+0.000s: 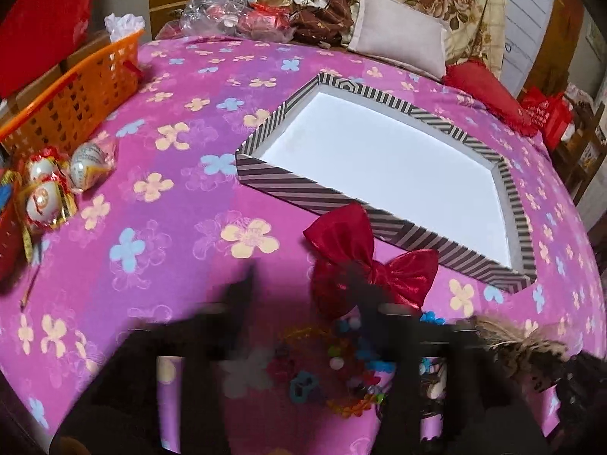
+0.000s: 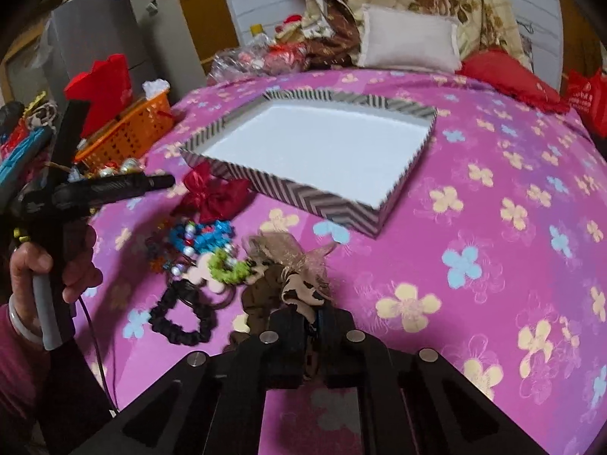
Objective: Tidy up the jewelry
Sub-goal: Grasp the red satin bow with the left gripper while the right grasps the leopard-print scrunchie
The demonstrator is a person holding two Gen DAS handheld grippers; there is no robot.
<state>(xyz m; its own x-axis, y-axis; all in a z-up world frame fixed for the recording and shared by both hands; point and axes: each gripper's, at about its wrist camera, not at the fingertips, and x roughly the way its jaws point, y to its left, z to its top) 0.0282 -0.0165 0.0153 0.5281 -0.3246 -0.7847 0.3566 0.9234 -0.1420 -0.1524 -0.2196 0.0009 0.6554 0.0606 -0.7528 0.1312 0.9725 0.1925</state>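
Note:
A striped box (image 1: 288,184) (image 2: 330,204) with a white inside lies open on the pink flowered bedspread. A red bow (image 1: 364,254) (image 2: 212,193) lies by its near edge. A heap of coloured beads and hair ties (image 1: 341,375) (image 2: 201,239) lies below the bow, with a black scrunchie (image 2: 182,318). My left gripper (image 1: 303,295) is blurred and open over the heap, its right finger at the red bow. My right gripper (image 2: 311,314) is shut on a brown and beige leopard bow (image 2: 292,284).
An orange basket (image 1: 72,98) (image 2: 129,129) stands at the left, with wrapped round ornaments (image 1: 49,193) beside it. Pillows (image 1: 398,34) and red cushions (image 1: 489,91) lie at the far end of the bed. A red bag (image 2: 588,98) stands at the right.

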